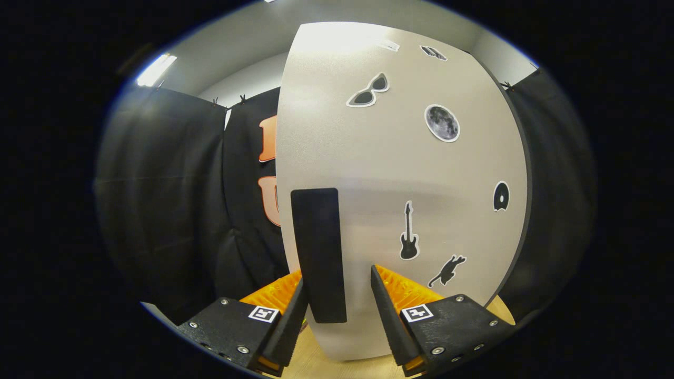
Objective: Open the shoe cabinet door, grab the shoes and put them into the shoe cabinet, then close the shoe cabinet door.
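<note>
The shoe cabinet door (395,168) is a tall pale grey panel with several small black stickers on it, and it stands right in front of me. A black upright bar handle (317,252) sits near the door's left edge. My gripper (338,279) is open with the handle's lower part between its fingers. The left finger (292,316) lies close against the handle's left side. A gap of bare door shows between the handle and the right finger (387,310). I cannot tell whether the door is ajar.
Black booth cloth (168,210) hangs to the left of the door and also to its right. A light wooden surface (316,363) shows below the door between the fingers. A ceiling light (156,69) glows above the cloth.
</note>
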A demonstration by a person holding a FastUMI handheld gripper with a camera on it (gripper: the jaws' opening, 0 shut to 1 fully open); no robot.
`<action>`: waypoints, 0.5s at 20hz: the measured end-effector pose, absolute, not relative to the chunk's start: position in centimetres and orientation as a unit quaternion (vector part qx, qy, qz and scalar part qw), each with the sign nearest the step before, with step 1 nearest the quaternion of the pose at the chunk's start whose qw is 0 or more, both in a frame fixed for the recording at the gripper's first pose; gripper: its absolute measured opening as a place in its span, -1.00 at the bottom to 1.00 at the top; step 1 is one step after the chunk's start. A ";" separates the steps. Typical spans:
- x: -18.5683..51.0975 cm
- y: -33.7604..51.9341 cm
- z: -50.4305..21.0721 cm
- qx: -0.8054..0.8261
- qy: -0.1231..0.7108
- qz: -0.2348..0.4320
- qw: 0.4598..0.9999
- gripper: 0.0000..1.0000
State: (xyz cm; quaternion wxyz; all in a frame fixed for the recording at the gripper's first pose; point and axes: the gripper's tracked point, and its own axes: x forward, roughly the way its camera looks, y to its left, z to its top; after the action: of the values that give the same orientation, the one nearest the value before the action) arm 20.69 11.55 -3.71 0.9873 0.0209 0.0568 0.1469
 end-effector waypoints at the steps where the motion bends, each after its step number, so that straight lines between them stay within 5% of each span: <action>1: 21.0 11.7 -3.7 0.020 0.057 0.147 0.987 0.41; 10: 22.4 12.3 -4.0 0.000 0.059 0.133 0.989 0.49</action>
State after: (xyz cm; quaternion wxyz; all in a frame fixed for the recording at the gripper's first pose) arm 22.44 12.32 -4.02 0.9894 0.0000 0.0588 0.1326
